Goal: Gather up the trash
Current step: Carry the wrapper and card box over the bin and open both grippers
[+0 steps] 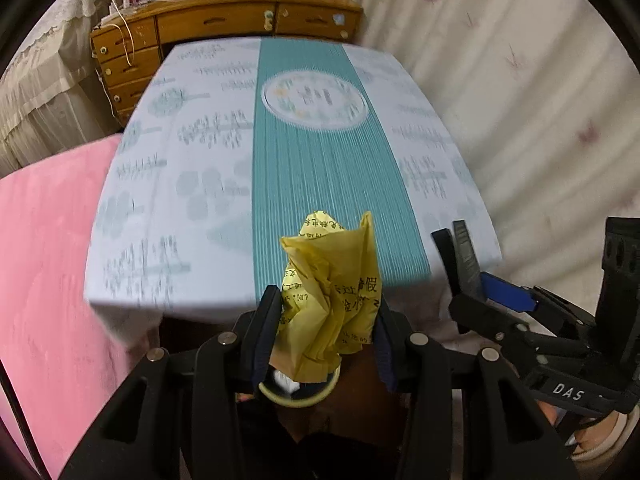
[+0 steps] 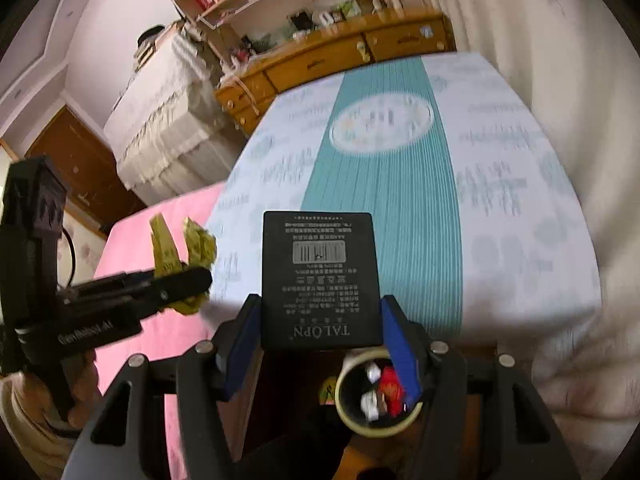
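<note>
My left gripper (image 1: 326, 300) is shut on a crumpled yellow paper wrapper (image 1: 332, 296) with black print, held over the near edge of the table. The wrapper also shows in the right wrist view (image 2: 182, 256), in the left gripper (image 2: 188, 280). My right gripper (image 2: 320, 320) is shut on a flat black box (image 2: 320, 280) marked TALOPN with a barcode. This gripper shows at the right in the left wrist view (image 1: 460, 256). Below both grippers stands a small round bin with a pale rim (image 2: 378, 396), holding red and white scraps; its rim shows under the wrapper (image 1: 296, 394).
The table (image 1: 200, 160) has a white and teal printed cloth. A pink bed cover (image 1: 48, 260) lies to the left. A wooden dresser (image 1: 224, 24) stands behind the table. A curtain (image 1: 520, 100) hangs on the right.
</note>
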